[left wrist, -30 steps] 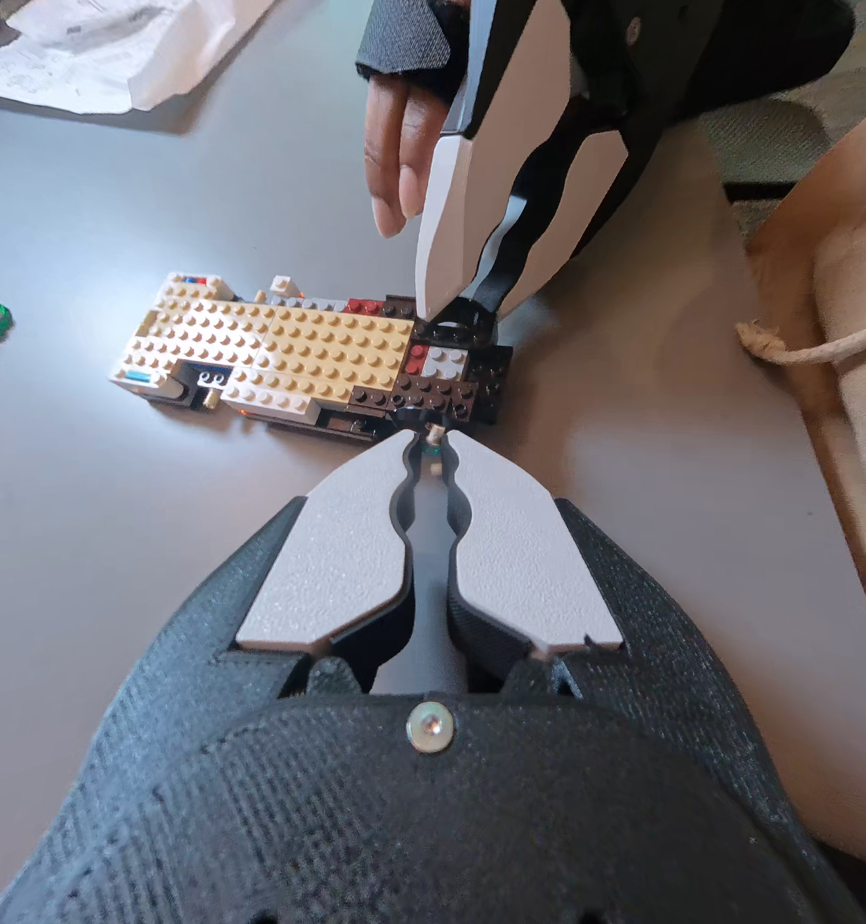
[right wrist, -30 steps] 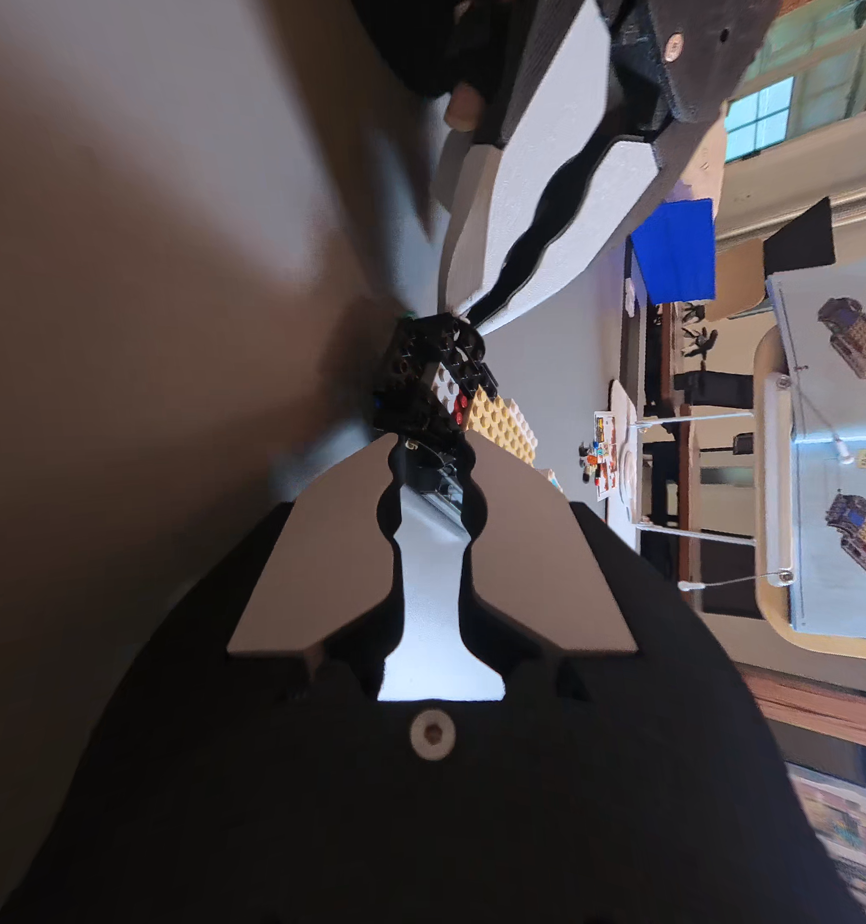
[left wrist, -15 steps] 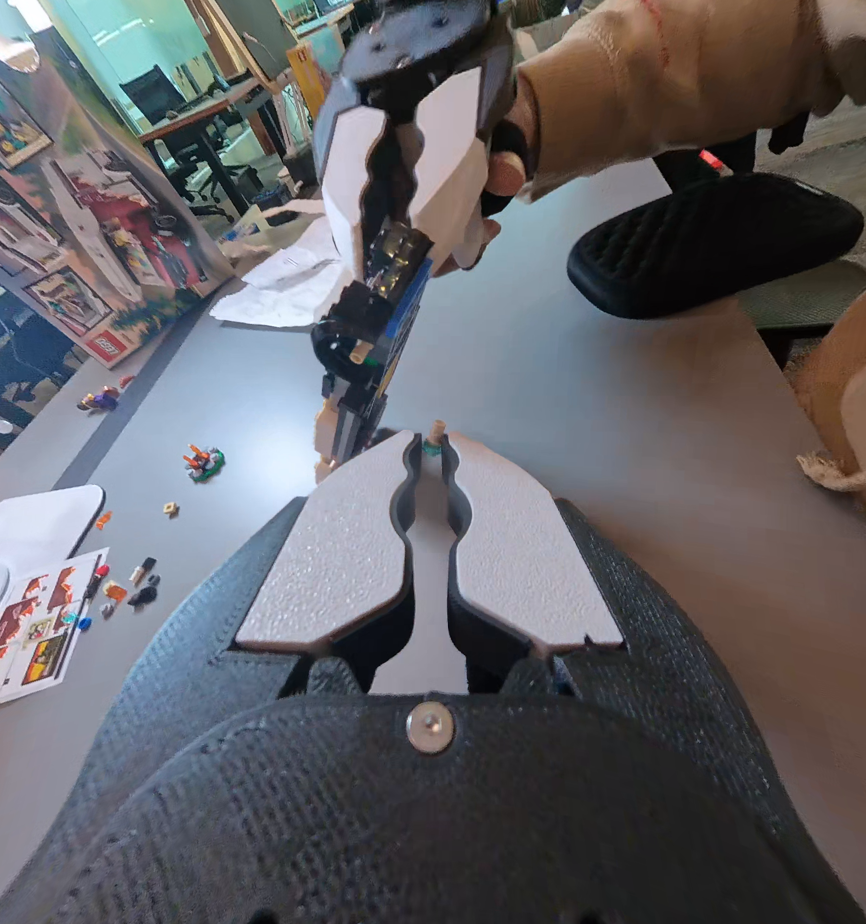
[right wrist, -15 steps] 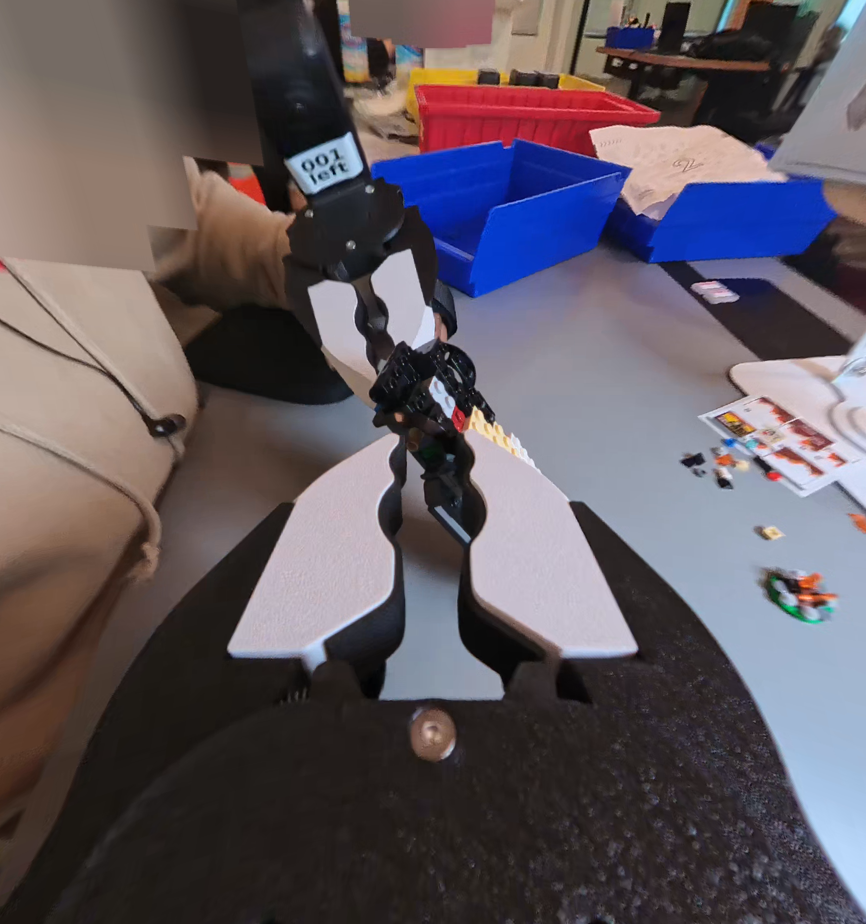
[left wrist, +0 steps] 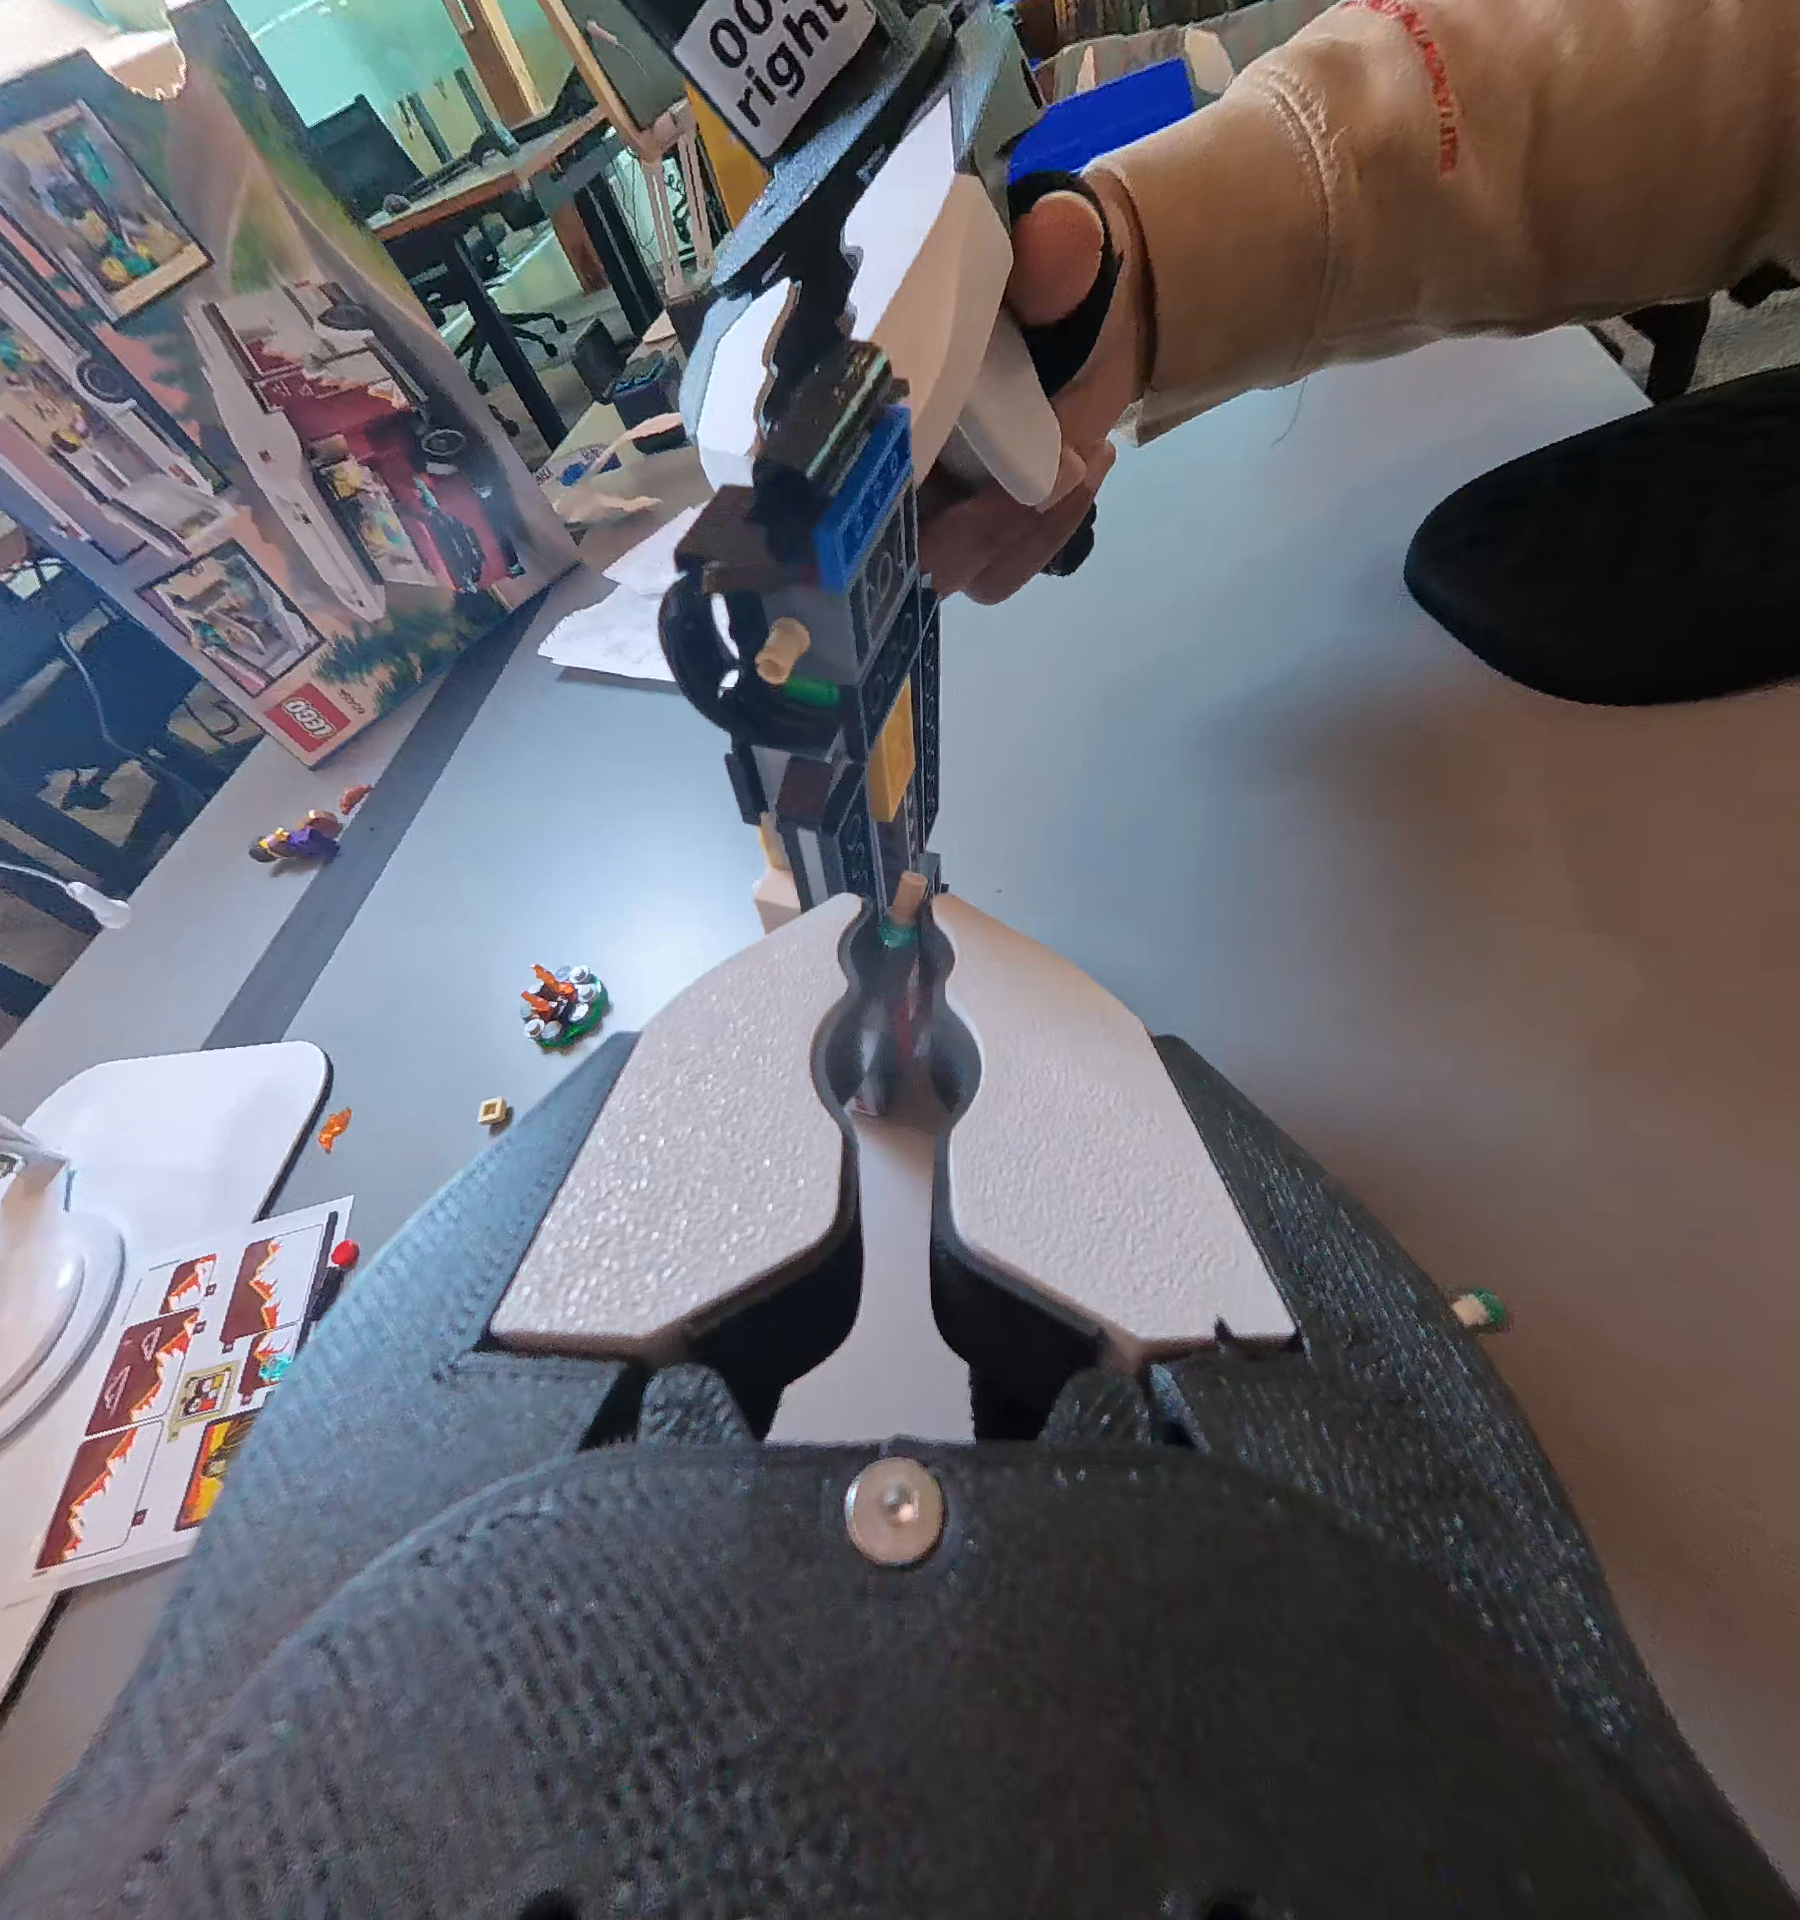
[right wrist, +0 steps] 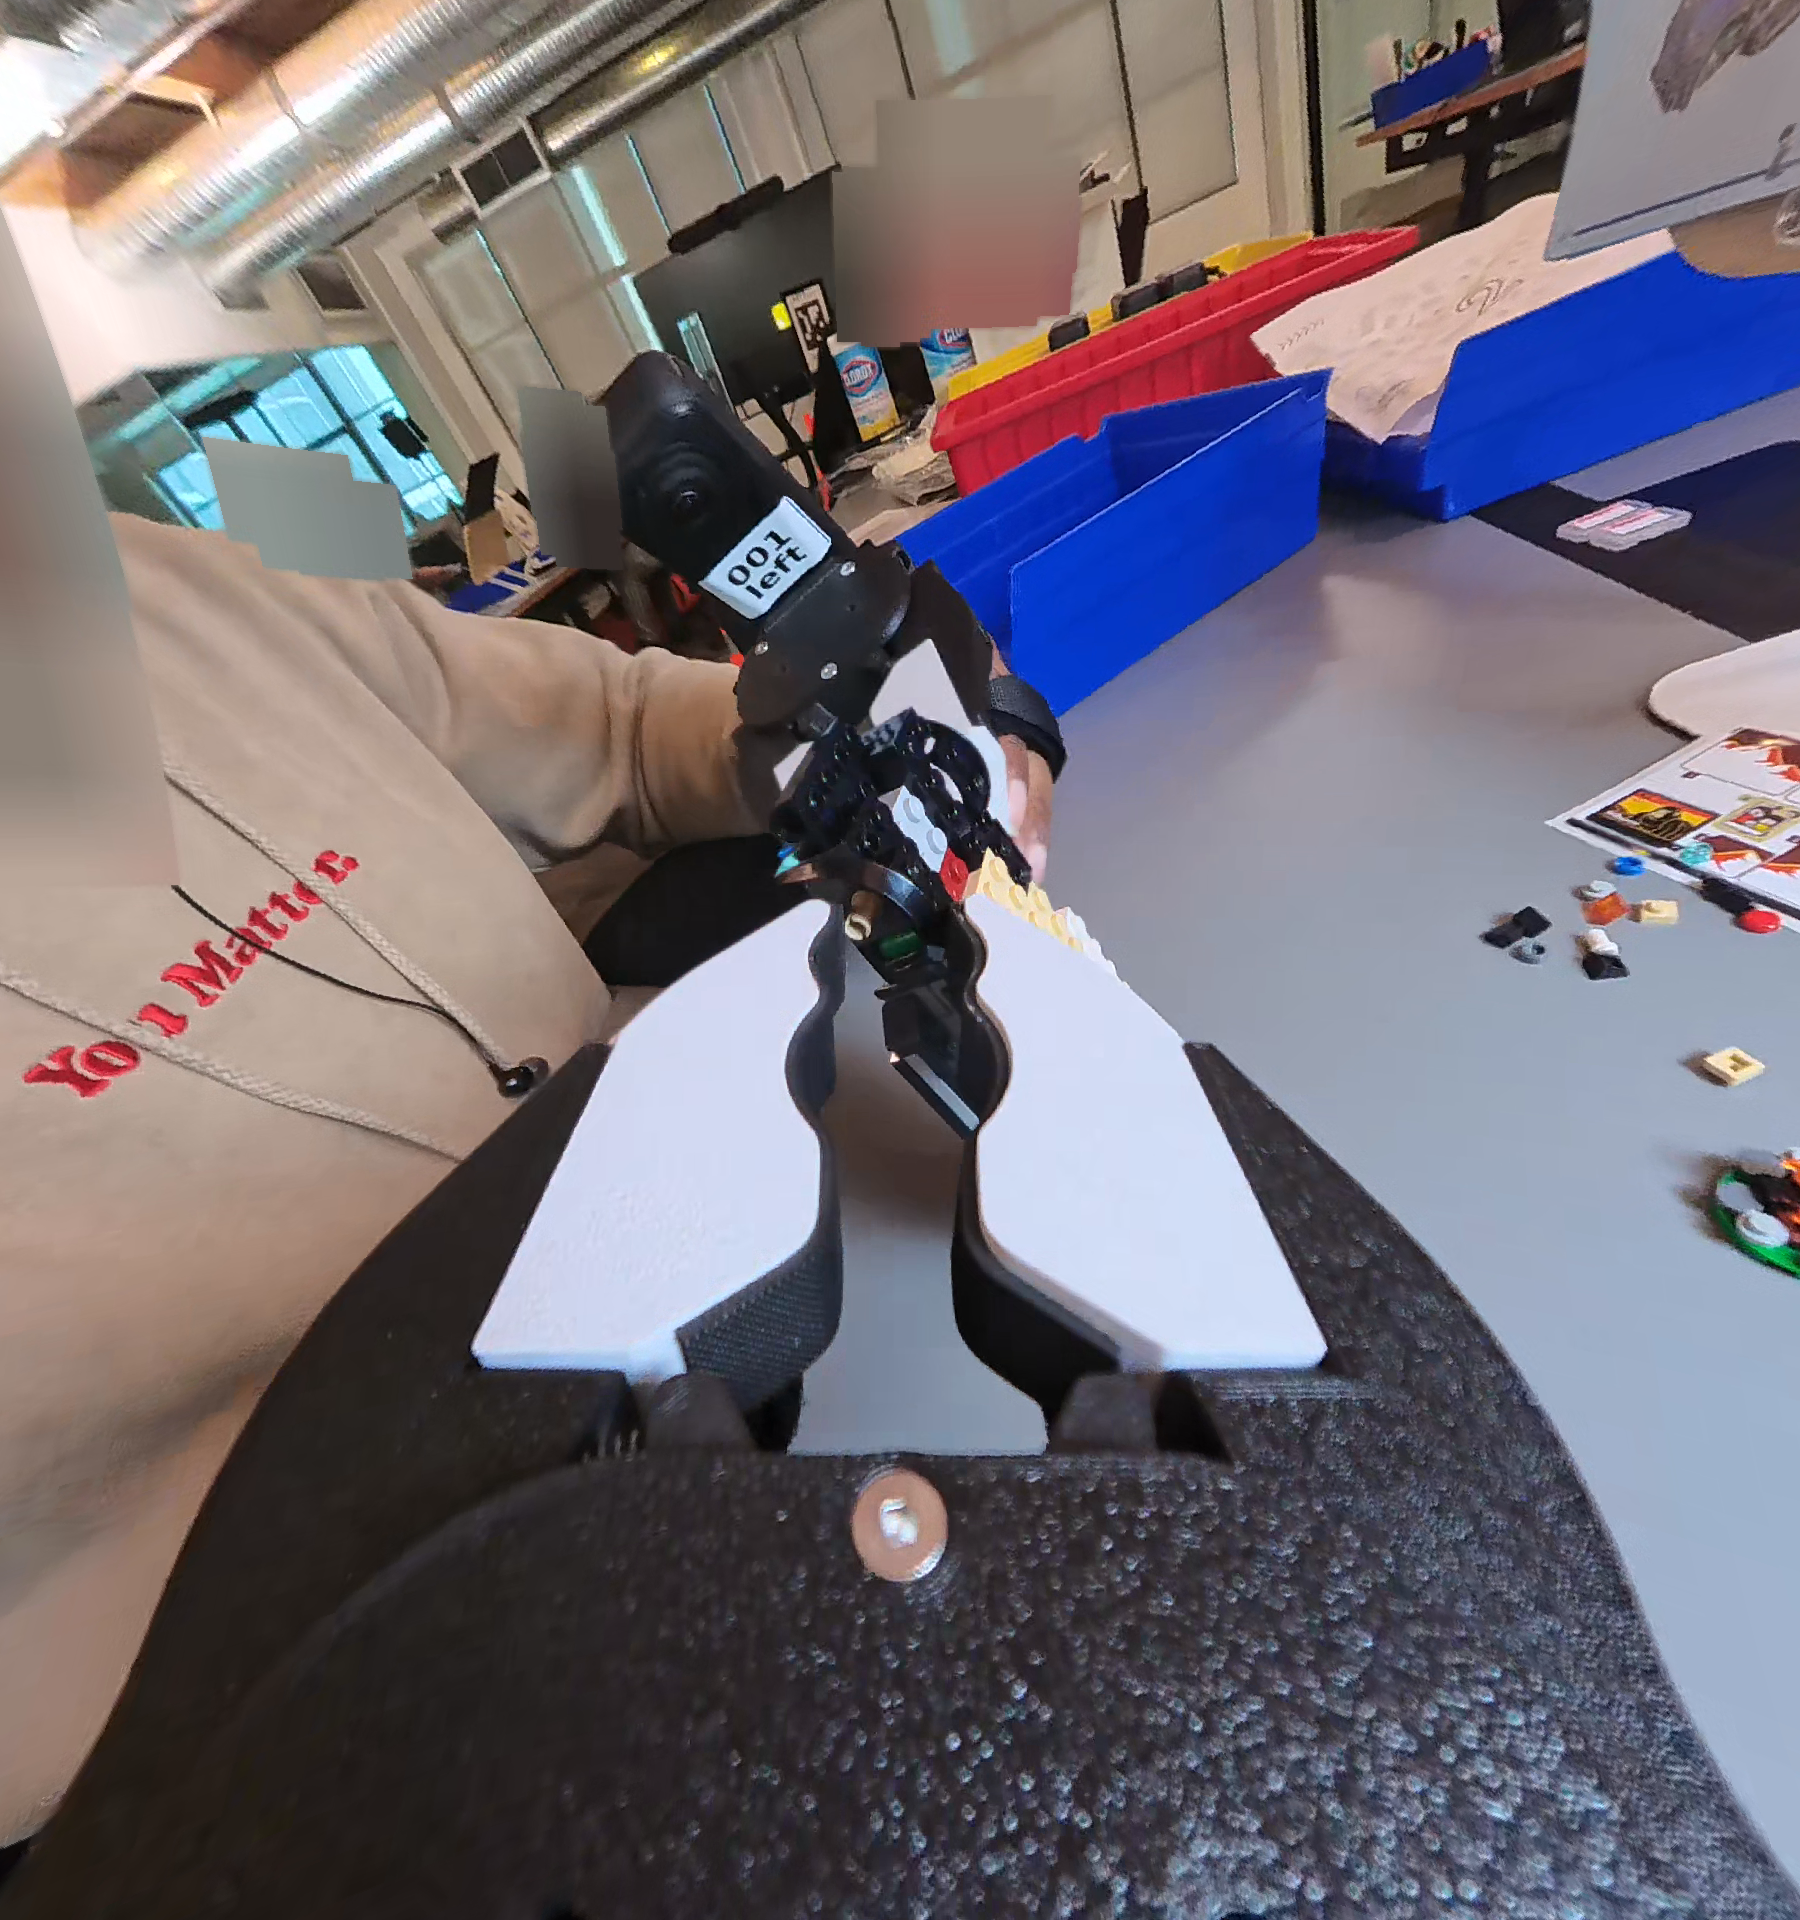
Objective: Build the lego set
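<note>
Right gripper (right wrist: 901, 935) is clamped on the dark end of a brick model (left wrist: 854, 623), held up over the grey table (left wrist: 1291, 935). Left gripper (left wrist: 901, 920) pinches a small tan-and-teal peg (left wrist: 904, 909), jaws nearly together, just beside the model's lower end.
</note>
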Tool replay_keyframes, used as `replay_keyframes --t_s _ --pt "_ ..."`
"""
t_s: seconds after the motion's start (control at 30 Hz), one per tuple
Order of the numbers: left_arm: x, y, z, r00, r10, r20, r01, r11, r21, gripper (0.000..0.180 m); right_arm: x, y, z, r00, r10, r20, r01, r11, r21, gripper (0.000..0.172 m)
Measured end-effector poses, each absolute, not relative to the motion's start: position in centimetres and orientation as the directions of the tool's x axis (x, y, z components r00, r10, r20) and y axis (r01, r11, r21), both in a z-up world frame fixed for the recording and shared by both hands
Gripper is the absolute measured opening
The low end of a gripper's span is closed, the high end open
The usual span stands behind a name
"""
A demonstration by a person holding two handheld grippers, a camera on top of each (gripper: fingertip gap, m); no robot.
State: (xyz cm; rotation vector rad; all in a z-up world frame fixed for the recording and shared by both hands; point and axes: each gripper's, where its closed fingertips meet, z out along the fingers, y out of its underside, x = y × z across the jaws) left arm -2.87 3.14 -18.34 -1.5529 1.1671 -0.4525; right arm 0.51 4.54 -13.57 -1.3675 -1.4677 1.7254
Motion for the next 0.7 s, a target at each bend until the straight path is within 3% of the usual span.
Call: replay_keyframes --t_s 0.27,0.47,0.57,0.7 --pt "-3.2 4.9 -18.9 0.470 -0.865 -0.176 -0.377 -0.016 -0.926 0.006 0.1 6.7 -13.3 -0.419 0.791 -0.446 0.250 -0.371 -0.894 0.019" --pt "-2.9 5.4 -19.1 0.474 -0.867 -0.151 -0.353 -0.030 -0.935 0.007 -0.4 7.1 -13.8 -0.398 0.824 -0.402 0.239 -0.330 -0.913 0.034" --pt "-2.6 5.4 -19.2 0.471 -0.871 -0.137 -0.344 -0.038 -0.938 0.006 -0.7 6.9 -15.2 -0.349 0.883 -0.314 0.274 -0.224 -0.935 0.044" --pt "-2.2 5.2 -19.3 0.466 -0.875 -0.129 -0.339 -0.041 -0.940 0.007 -1.6 6.6 -17.4 -0.264 0.957 -0.117 0.344 -0.019 -0.939 0.042"
